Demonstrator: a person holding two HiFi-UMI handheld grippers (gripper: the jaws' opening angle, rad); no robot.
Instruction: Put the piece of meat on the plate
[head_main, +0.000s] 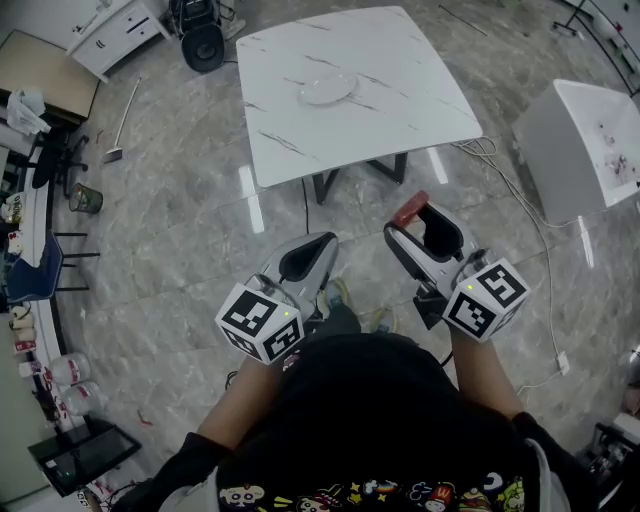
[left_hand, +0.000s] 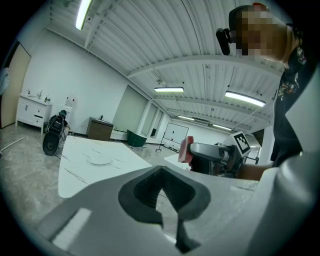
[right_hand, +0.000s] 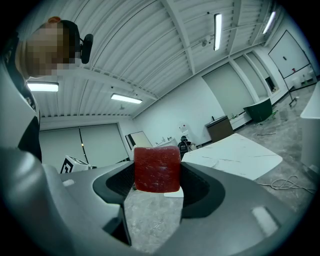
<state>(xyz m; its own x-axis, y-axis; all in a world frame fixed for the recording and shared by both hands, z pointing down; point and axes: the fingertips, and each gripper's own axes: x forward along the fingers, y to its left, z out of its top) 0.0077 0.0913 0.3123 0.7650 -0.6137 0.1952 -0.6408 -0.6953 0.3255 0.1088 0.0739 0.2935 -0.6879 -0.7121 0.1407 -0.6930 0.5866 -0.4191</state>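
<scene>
A red block of meat (head_main: 410, 209) sits between the jaws of my right gripper (head_main: 414, 218), which is shut on it. The right gripper view shows the meat (right_hand: 157, 169) as a squarish red chunk pinched at the jaw tips. A small white plate (head_main: 328, 90) lies on the white marble table (head_main: 400, 100) ahead, well beyond both grippers. My left gripper (head_main: 320, 246) is held over the floor beside the right one, shut with nothing in it. In the left gripper view its jaws meet (left_hand: 161, 172), and the plate (left_hand: 100, 160) shows on the table at left.
Both grippers hang over a grey stone floor in front of the table's near edge. A white box-shaped unit (head_main: 585, 150) stands at right with cables (head_main: 520, 190) trailing on the floor. A white cabinet (head_main: 115, 30), a black machine (head_main: 203, 45) and a broom (head_main: 120, 125) stand at far left.
</scene>
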